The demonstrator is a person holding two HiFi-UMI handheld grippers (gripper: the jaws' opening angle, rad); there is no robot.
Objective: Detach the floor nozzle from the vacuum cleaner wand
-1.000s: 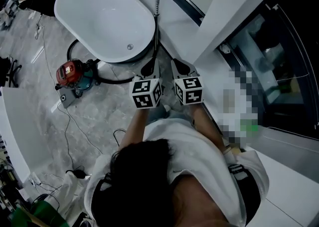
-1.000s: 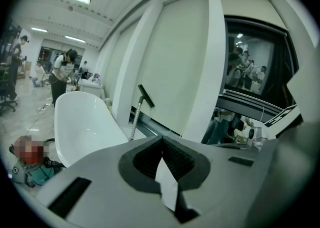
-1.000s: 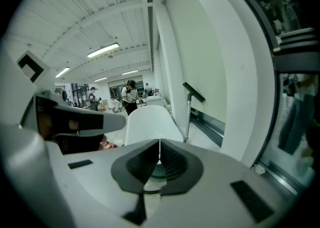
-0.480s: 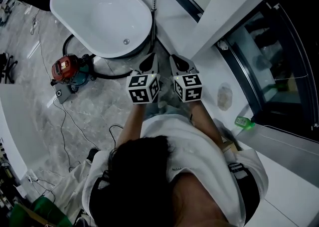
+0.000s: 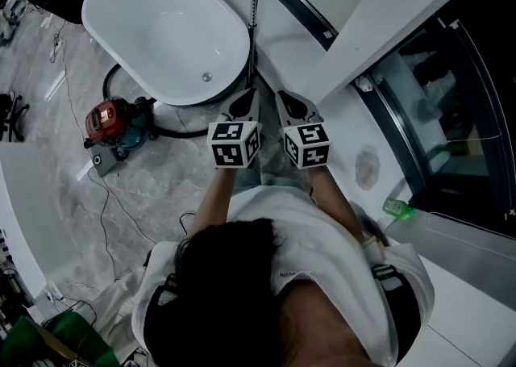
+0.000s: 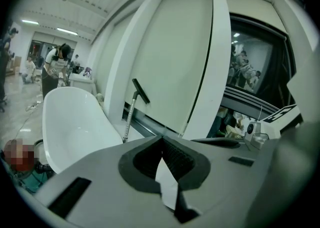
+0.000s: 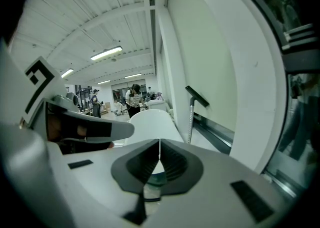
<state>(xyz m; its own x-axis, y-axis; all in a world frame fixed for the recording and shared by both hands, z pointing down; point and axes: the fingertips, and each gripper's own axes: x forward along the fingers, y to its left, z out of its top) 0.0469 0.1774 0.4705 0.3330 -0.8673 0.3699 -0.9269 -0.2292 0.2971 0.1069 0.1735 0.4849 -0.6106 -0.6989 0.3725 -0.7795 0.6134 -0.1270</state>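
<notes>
**Approach only: both hand-held grippers shut, nozzle still on the wand**

Change over the last second: slight. The pair of hand-held grippers has edged a little toward the tub and wand, still side by side, with no contact. Judged: the task is in its approach and nothing is detached yet.

- Left edge of the floor (image 5: 153,188), grey marbled tile: red canister vacuum (image 5: 109,121), hard plastic. Its black ribbed hose (image 5: 181,132) curves under the tub.
- Bathtub (image 5: 235,31): glossy white oval with a smooth rim.
- Far edge of the floor, at the white wall just beside the tub: the wand (image 5: 255,10), a thin bright metal tube standing upright. The slim black bar angled across its top end reads as the floor nozzle (image 6: 140,90). It is well apart from both tools.
- Left hand-held gripper (image 5: 243,102): jaws together, nothing between them, dark ridged pads.
- Right hand-held gripper (image 5: 292,106): likewise closed and empty.
- Right: dark glass panel and a small green bottle (image 5: 397,206).
</notes>
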